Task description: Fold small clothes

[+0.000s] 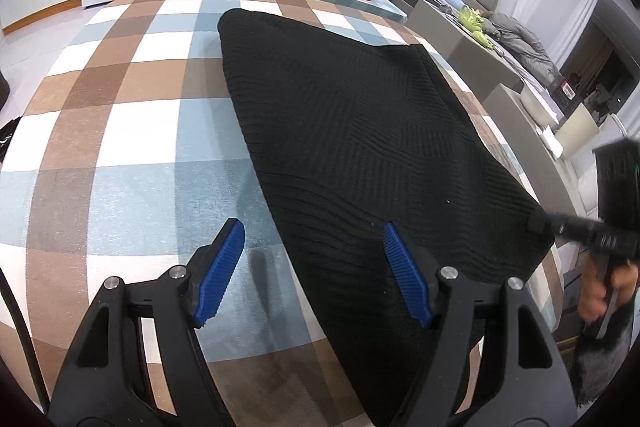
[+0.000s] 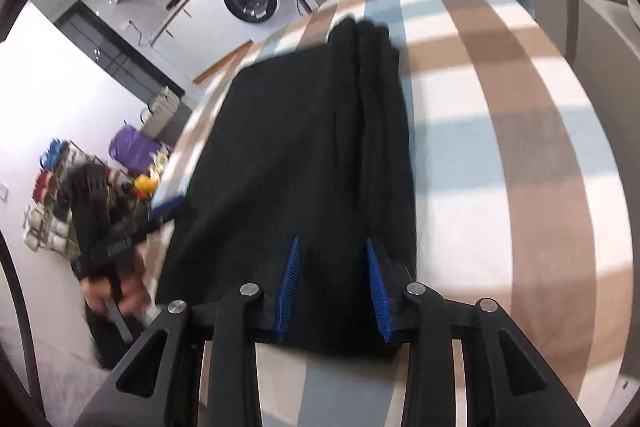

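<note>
I see the black knit garment (image 1: 360, 131) lying flat on the checked desk (image 1: 120, 131), running from 6 toward 12 o'clock in the right wrist view. My left gripper (image 1: 312, 267) stands wide apart with nothing pinched, one pad over the garment's edge. My right gripper (image 2: 332, 287) hangs partly parted over the near hem; contact unclear through blur.
</note>
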### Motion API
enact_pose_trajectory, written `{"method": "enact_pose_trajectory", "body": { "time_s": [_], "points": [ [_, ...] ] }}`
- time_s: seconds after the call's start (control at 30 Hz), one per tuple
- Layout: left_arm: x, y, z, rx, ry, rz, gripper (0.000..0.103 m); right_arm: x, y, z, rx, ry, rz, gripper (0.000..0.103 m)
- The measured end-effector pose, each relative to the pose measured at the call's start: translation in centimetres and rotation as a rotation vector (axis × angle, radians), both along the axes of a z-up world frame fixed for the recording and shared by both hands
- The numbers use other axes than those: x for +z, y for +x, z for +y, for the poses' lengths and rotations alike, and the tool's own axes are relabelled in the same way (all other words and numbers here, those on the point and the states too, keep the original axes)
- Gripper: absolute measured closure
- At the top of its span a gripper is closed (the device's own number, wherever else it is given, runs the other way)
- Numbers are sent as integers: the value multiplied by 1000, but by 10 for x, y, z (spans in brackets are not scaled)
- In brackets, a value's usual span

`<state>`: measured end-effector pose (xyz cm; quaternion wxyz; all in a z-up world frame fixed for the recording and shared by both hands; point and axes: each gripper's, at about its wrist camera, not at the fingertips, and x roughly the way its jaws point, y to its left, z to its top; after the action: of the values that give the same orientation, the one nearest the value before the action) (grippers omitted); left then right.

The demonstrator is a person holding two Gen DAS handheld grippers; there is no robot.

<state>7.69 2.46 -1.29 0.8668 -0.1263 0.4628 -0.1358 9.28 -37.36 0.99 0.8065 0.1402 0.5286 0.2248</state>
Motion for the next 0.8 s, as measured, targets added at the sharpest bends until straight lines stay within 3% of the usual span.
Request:
{"method": "enact_pose_trajectory", "body": {
  "time_s": [0.03, 0.1, 0.2, 0.3, 0.37, 0.4, 0.5, 0.57, 0.67, 0.8],
  "points": [
    [0, 0, 0, -4, -1, -1, 33, -3, -5, 4, 6, -23, -1, 70],
    [1, -1, -1, -6, 1, -2, 33, -6, -9, 11, 5, -93, -8, 93],
    [7, -6, 0, -10, 10, -9, 33, 16, -15, 9, 18, -69, -63, 96],
    [13, -14, -1, -22, 5, -20, 31, 21, -21, 3, 8, -93, -44, 96],
    [12, -19, -5, -33, -2, -16, 31, 1, -17, 4, 1, -209, 16, 94],
    [11, -21, -8, -48, -6, -11, 31, -8, -14, 3, -6, -218, 43, 92],
    [10, -33, -16, -92, 4, -7, 31, 0, -14, 2, 0, -224, 11, 85],
    [8, -45, -23, -137, 44, -10, 31, 7, -12, 1, 0, -216, -25, 82],
    [-3, -62, -31, -170, 167, 12, 30, 8, -7, -1, -4, -221, -29, 78],
    [-12, -80, -27, -183, 164, 45, 30, 8, -5, -2, -7, -220, -25, 70]
  ]
}}
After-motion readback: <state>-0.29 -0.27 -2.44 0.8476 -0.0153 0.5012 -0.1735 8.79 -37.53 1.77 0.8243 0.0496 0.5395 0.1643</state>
